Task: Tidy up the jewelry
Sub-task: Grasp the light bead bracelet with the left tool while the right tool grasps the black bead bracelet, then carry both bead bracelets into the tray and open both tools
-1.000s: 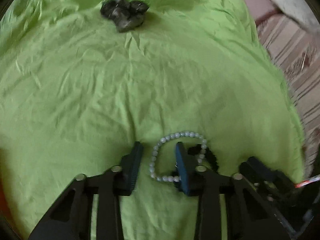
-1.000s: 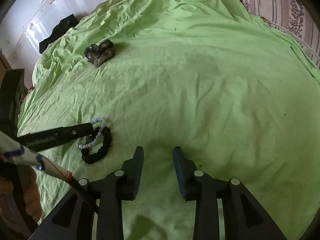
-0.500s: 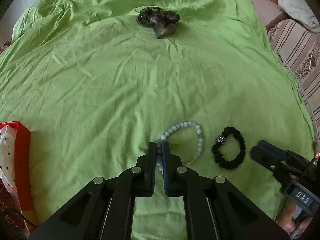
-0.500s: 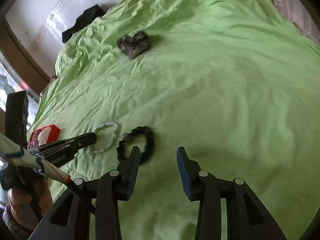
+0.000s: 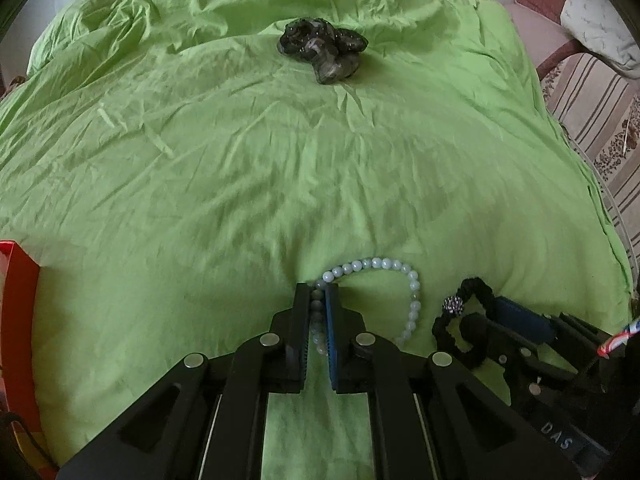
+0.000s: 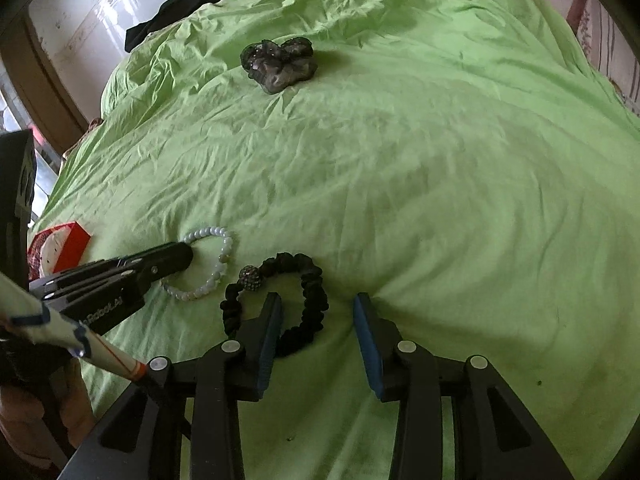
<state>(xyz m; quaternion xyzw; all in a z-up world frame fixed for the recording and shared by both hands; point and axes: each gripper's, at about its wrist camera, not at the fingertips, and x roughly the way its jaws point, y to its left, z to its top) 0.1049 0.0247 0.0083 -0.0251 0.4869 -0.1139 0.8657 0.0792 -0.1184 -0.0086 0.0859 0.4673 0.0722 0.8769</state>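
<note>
Since a second ago the left gripper [image 5: 319, 294] has closed from straddling the pearl bracelet [image 5: 404, 276] to pinching its near-left beads, and the black bracelet [image 6: 308, 280], then tucked under the pearls, now lies apart just right of them. The right gripper [image 6: 318, 308] has come over the black bracelet; its jaws, narrowing in the last half second, are spread, the left finger [image 6: 270, 320] inside the loop, the right finger on the bare sheet [image 6: 440, 160], so one side of the loop lies between them unpressed. Both bracelets rest at the near edge of the green sheet. Far up the sheet sits a dark crumpled scrunchie [image 5: 320, 50]. A red box [image 6: 66, 240] lies at the left edge.
</note>
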